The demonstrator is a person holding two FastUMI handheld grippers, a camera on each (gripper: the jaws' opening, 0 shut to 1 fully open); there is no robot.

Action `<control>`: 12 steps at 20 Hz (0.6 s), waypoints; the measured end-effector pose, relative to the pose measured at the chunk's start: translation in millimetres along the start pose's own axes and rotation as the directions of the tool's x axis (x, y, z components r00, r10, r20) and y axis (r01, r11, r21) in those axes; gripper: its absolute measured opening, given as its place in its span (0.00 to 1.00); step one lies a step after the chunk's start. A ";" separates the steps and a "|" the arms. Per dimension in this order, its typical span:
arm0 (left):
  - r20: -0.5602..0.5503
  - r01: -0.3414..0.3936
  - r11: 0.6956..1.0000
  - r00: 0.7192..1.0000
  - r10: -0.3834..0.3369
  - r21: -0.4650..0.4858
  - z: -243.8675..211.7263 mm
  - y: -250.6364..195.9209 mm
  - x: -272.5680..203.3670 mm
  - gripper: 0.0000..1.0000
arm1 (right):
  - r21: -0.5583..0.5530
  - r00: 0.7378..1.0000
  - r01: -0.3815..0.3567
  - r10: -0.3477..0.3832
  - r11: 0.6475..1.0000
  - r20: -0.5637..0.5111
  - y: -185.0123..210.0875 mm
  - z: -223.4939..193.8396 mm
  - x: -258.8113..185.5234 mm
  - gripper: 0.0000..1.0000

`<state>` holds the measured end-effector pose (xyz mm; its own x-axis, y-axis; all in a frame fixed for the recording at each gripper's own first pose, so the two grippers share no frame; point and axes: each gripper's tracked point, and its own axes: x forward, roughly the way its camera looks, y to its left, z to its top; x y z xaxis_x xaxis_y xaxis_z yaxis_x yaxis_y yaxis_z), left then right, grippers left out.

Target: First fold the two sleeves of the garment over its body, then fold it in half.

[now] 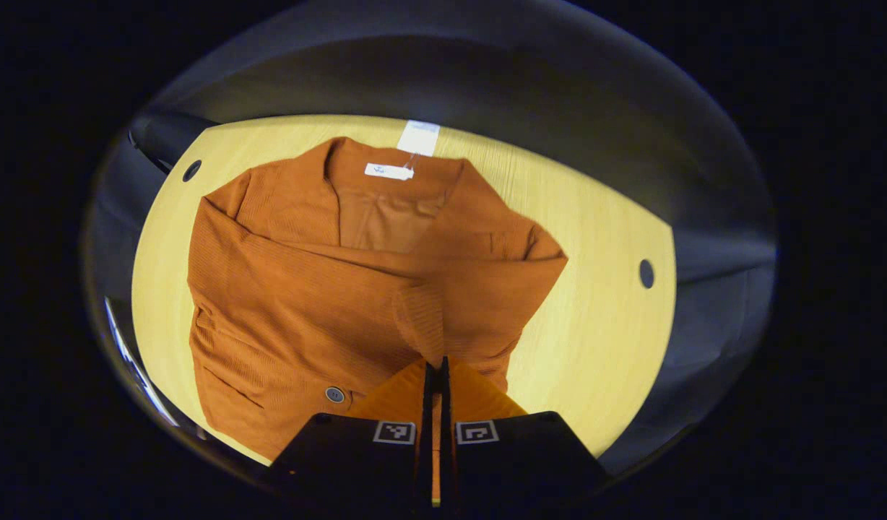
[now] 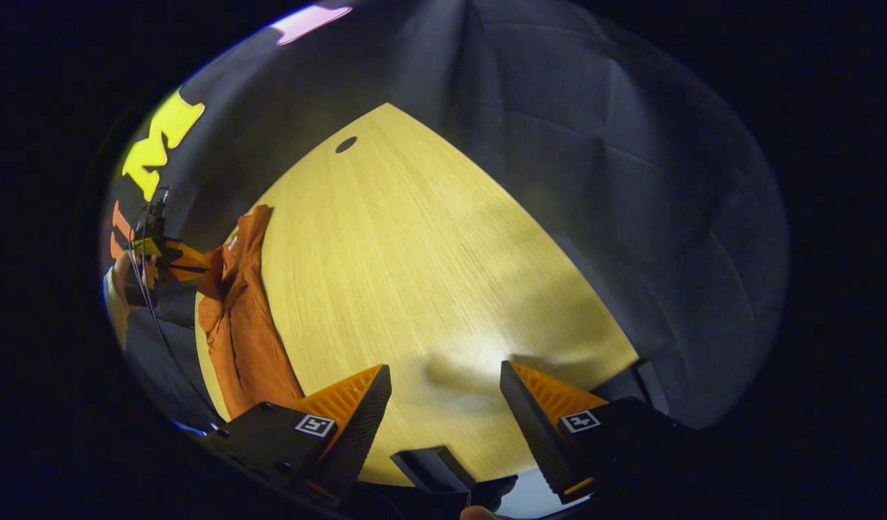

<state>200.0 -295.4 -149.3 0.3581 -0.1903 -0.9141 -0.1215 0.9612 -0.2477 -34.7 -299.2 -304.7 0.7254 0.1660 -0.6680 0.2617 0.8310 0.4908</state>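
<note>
An orange corduroy garment (image 1: 306,289) lies on the yellow table (image 1: 595,289), collar at the far side, with a sleeve folded across its body. The ribbed cuff (image 1: 420,318) of that sleeve runs down into my left gripper (image 1: 435,368), whose fingers are pressed together on the cuff's end over the garment's lower front. In the right gripper view the garment (image 2: 245,325) is a bunched strip at the left. My right gripper (image 2: 443,370) hangs open above bare table (image 2: 414,253), well to the right of the garment. Far left there, a hand holds the left gripper (image 2: 151,260).
A white hang tag (image 1: 418,137) lies beyond the collar, above a small label (image 1: 388,171). Round holes (image 1: 646,273) mark the tabletop near its edges. Dark cloth walls (image 2: 595,180) close in behind the table. A button (image 1: 334,394) shows near the garment's hem.
</note>
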 end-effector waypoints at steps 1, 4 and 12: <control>-0.013 0.007 1.000 1.000 -0.007 0.001 -3.3 -4.8 5.4 0.09 | 0.013 1.000 0.000 0.000 1.000 0.004 -5.3 -3.1 -4.5 0.97; -0.040 0.045 0.999 0.998 -0.045 -0.010 -14.4 -21.1 14.9 0.14 | 0.031 0.999 0.037 -0.037 0.999 0.005 -26.4 -15.4 -11.2 0.97; -0.053 0.282 0.959 0.958 -0.281 0.020 -26.2 -46.6 -25.5 0.86 | -0.013 0.998 0.051 -0.052 0.999 -0.033 -16.8 -30.0 -5.2 0.93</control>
<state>172.3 -340.6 -122.8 0.3285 -0.4631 -0.8232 0.0034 0.8721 -0.4893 -62.0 -298.1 -326.2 0.6895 0.1404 -0.7105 0.2903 0.8452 0.4488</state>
